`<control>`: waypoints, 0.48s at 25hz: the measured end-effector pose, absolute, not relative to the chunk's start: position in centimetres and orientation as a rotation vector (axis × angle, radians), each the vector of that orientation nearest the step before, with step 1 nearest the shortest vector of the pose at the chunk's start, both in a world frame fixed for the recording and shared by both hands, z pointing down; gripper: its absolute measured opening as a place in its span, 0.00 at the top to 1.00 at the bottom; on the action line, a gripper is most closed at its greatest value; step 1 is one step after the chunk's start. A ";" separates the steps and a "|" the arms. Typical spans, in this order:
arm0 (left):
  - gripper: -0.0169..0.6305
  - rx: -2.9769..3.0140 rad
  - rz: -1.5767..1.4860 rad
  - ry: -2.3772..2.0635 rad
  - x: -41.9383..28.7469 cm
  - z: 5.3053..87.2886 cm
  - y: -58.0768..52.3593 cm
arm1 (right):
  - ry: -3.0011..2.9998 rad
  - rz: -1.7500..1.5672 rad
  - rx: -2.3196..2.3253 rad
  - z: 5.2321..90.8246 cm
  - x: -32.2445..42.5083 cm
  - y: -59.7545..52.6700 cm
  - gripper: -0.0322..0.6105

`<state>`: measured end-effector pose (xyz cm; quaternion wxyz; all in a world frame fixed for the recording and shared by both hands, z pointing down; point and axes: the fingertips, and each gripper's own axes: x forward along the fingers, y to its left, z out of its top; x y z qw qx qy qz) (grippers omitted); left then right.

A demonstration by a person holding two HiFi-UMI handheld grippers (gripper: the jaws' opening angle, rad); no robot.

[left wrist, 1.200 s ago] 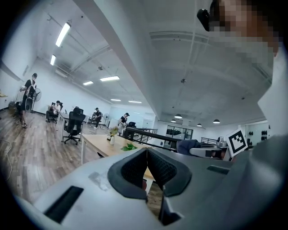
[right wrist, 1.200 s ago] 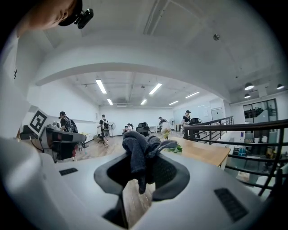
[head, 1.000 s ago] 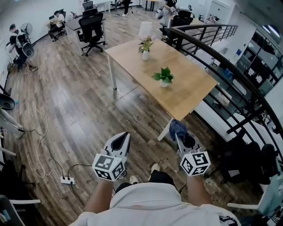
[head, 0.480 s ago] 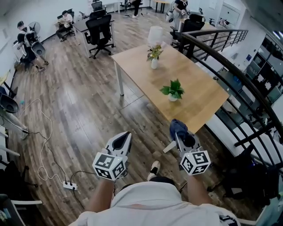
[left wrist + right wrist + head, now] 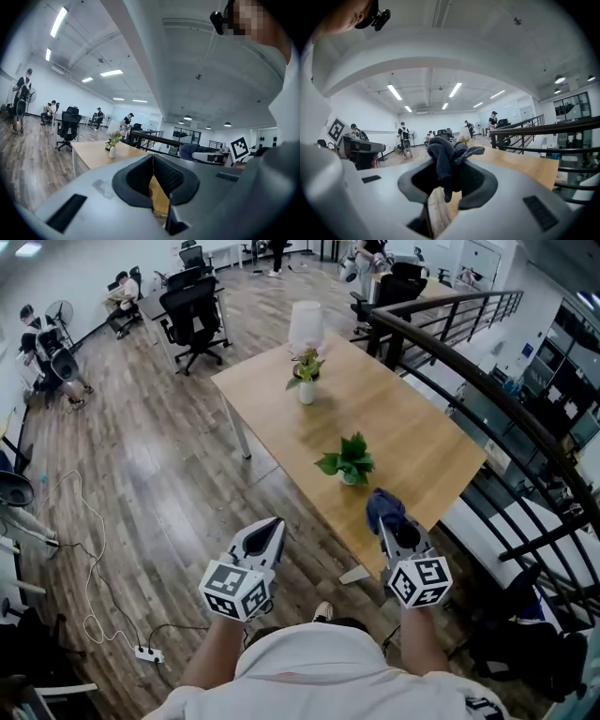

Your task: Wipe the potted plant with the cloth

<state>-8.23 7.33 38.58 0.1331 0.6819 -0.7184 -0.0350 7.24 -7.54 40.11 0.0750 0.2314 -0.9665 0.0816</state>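
Observation:
A small green potted plant [image 5: 347, 461] in a white pot stands on the wooden table [image 5: 403, 442], near its front part. My right gripper [image 5: 384, 517] is shut on a dark blue cloth [image 5: 383, 507], bunched at its tip [image 5: 446, 160], just over the table's near edge and to the right of the plant. My left gripper [image 5: 272, 532] is shut and empty [image 5: 151, 180], hanging over the floor left of the table's near corner. A second plant in a white vase [image 5: 306, 376] stands farther back; in the left gripper view the vase [image 5: 112, 149] shows too.
A white lamp [image 5: 306, 324] stands at the table's far end. A dark curved railing [image 5: 487, 395] runs along the right. Office chairs [image 5: 192, 310] and people sit and stand at the back. A cable with a power strip [image 5: 141, 652] lies on the wooden floor at left.
I have walked toward the table with both grippers. The table and the green plant are now much closer, and the cloth in my right gripper has come over the table's near edge.

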 end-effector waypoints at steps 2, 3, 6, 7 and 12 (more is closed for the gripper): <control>0.95 1.959 -0.100 -2.073 -9.3 39.2 4.5 | -2.896 0.243 0.677 40.2 6.0 -10.2 0.71; 0.95 1.949 -0.098 -2.062 -9.7 39.7 3.5 | -2.890 0.244 0.674 40.4 5.7 -11.2 0.71; 0.95 1.944 -0.082 -2.013 -9.5 41.2 1.2 | -2.870 0.269 0.696 41.5 5.9 -13.3 0.71; 0.95 1.951 -0.071 -1.998 -9.5 41.7 0.5 | -2.865 0.281 0.707 42.0 6.0 -13.8 0.71; 0.95 2.004 -0.043 -1.896 -11.1 43.5 -4.6 | -2.800 0.315 0.783 44.3 5.5 -16.6 0.71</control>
